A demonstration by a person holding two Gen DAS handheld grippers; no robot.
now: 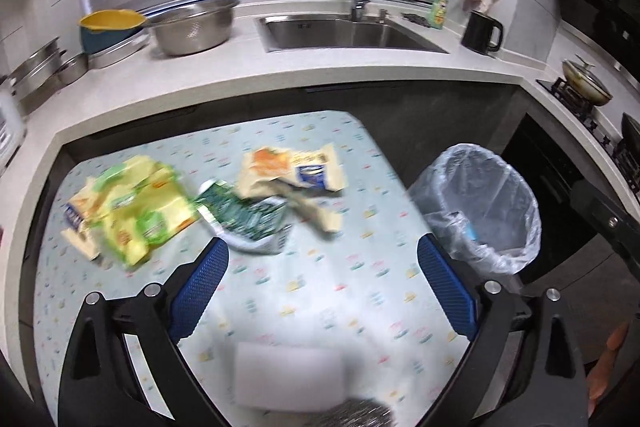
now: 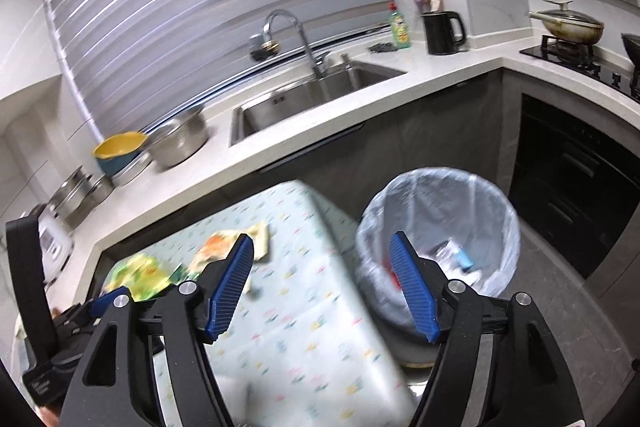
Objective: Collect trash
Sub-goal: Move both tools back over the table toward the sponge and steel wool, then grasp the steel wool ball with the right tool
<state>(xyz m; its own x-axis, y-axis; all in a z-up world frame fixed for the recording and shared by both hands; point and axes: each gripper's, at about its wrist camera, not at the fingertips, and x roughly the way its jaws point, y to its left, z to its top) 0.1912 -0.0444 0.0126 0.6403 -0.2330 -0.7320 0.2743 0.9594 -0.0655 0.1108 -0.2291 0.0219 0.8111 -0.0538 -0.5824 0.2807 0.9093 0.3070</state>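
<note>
Several crumpled wrappers lie on the patterned table [image 1: 304, 291]: a yellow-green one [image 1: 140, 211] at left, a green-and-white one [image 1: 244, 219] in the middle, an orange-and-cream one [image 1: 288, 171] behind it. My left gripper [image 1: 320, 251] hangs wide open over the table just short of them, with nothing between its blue pads [image 1: 200, 287]. A bin lined with a clear bag [image 1: 480, 203] stands right of the table. In the right wrist view my right gripper [image 2: 322, 247] is open and empty beside the bin [image 2: 440, 223], which holds some packets [image 2: 456, 255].
A white sponge block [image 1: 288, 375] and a steel scourer [image 1: 360, 413] lie at the table's near edge. Behind runs a counter with a sink [image 1: 344, 35], steel bowl [image 1: 192, 27], kettle [image 1: 480, 31] and soap bottle [image 1: 440, 7]. A stove with a pan [image 2: 568, 23] is at right.
</note>
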